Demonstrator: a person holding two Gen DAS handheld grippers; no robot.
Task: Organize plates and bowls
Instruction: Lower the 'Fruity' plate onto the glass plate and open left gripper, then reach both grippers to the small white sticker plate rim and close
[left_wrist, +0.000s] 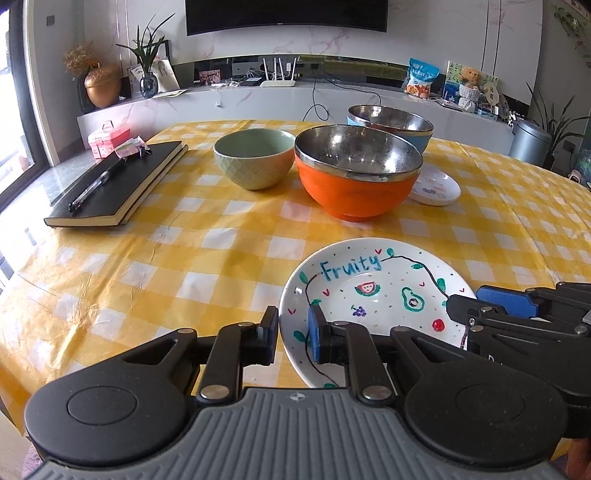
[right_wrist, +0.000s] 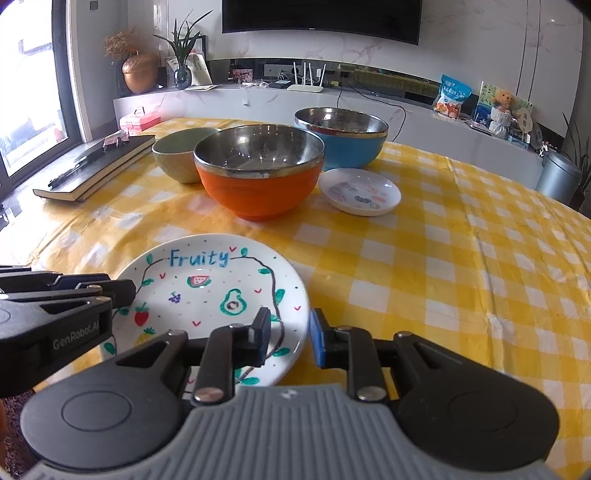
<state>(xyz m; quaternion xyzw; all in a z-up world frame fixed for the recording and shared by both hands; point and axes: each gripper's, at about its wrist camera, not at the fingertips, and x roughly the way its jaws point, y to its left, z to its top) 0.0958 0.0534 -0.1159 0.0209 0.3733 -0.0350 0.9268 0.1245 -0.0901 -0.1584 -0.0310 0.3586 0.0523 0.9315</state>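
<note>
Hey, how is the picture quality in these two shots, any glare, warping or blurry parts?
Left wrist view: fisheye bends the window frame and table edge; daylight washes out the left side; the orange bowl shows bright reflections on its steel lining; the Fruity plate is sharp. Right wrist view: same warping; the window is overexposed; the blue bowl glints.

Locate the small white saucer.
The small white saucer sits on the checked tablecloth, right of the orange bowl and just in front of the blue bowl.

The left gripper (left_wrist: 293, 334) straddles the Fruity plate (left_wrist: 373, 295) rim at nine o'clock, fingers (left_wrist: 316, 332) parted.
</note>
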